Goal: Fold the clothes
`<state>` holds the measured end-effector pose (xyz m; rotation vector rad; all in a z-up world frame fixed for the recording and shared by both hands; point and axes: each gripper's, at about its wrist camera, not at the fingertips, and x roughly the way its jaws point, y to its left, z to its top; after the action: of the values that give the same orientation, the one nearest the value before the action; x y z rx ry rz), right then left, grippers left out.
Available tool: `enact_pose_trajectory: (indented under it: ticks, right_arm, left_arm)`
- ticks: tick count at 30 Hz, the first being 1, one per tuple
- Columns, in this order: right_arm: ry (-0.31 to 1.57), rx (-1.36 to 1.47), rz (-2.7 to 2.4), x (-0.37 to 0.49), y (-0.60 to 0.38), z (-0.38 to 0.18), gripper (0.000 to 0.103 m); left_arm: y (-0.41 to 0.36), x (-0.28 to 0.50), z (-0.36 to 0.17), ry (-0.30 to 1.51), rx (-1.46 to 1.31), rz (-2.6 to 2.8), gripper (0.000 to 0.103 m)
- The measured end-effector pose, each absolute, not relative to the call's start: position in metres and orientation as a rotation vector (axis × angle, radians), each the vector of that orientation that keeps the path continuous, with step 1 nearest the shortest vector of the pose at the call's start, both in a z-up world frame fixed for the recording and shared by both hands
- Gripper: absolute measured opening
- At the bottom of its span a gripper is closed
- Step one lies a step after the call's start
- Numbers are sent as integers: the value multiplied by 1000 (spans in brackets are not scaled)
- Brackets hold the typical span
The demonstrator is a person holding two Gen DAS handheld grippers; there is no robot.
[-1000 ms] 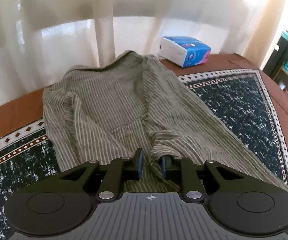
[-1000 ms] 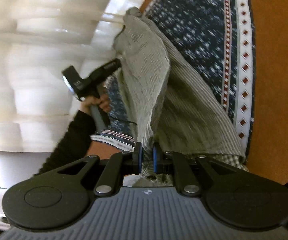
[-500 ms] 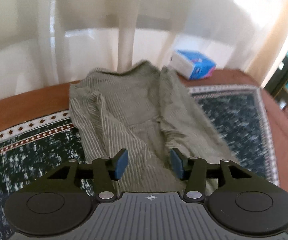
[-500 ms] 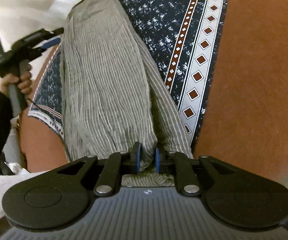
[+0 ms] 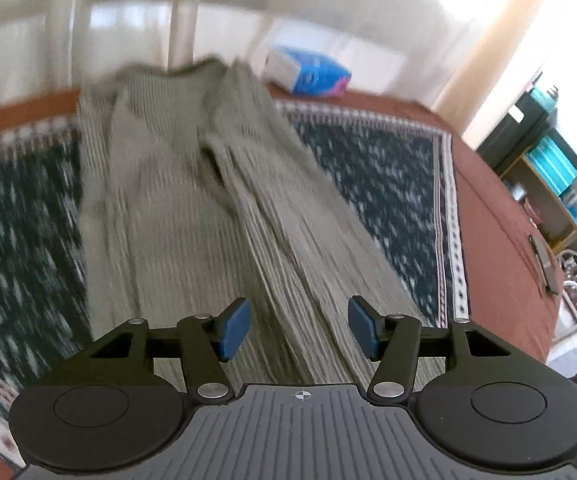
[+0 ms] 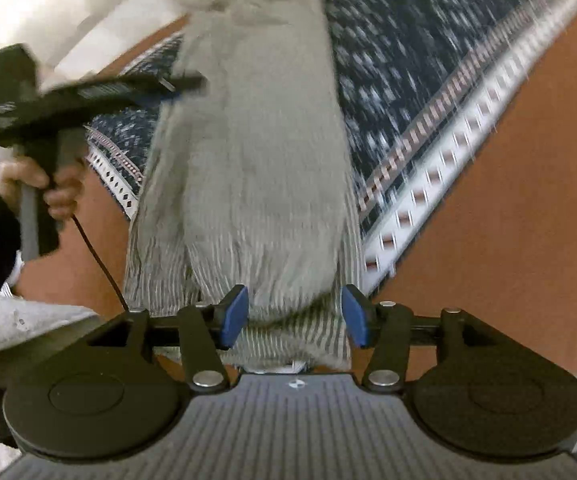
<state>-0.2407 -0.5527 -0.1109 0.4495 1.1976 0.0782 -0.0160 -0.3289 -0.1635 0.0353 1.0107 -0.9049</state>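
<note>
**Kid:** Both your jaws are opening now, right?

**Helper:** Yes. Your left gripper (image 5: pixel 296 330) is spread wide and your right gripper (image 6: pixel 294 316) is spreading too. The blue pads press on nothing. The shirt (image 5: pixel 192 208) shows between them, but it is not pinched.

**Kid:** Where is the shirt?

**Helper:** It lies in a long, narrow strip on the patterned blanket (image 5: pixel 372 176). One side looks laid over the middle. The far end reaches toward the curtain, near the blue tissue pack (image 5: pixel 308 72).

**Kid:** So which step are you on?

**Helper:** I think you are letting go after a long fold. The shirt looks long and thin, so it is not done yet.

**Kid:** What comes next?

**Helper:** You likely need to grab one short end with both grippers. Pinch the corners, all layers at once. Then lift low and lay that end over the other. Go slowly, so the strip does not slide or open up.
</note>
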Motion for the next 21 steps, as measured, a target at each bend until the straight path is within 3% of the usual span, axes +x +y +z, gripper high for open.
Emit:
enact_pose_trajectory:
  ticks: [4, 7, 8, 10, 11, 12, 14, 21]
  right_arm:
    - [1230, 417, 72, -235, -544, -125, 57]
    - [1241, 398, 32, -240, -539, -135, 57]
    - [1241, 402, 19, -242, -540, -138, 57]
    - [1243, 440, -7, -242, -541, -145, 56]
    - [1236, 463, -8, -242, -543, -149, 48]
    - [1221, 487, -1, -241, -544, -150, 25]
    - [1194, 561, 20, -240, -549, -150, 13]
    - [1247, 753, 164, -241, -558, -122, 5]
  left_arm:
    - [-330, -25, -177, 1044, 27, -888, 68]
    - [-326, -27, -182, 1065, -9, -883, 61]
    - [-326, -26, -184, 1076, -25, -884, 46]
    - [-325, -24, -188, 1100, -46, -879, 27]
    - [-324, -22, -189, 1107, -57, -876, 11]
    - [-323, -21, -189, 1111, -71, -877, 4]
    - [-318, -20, -185, 1117, -98, -884, 0]
    - [-307, -27, -163, 1107, -36, -898, 0]
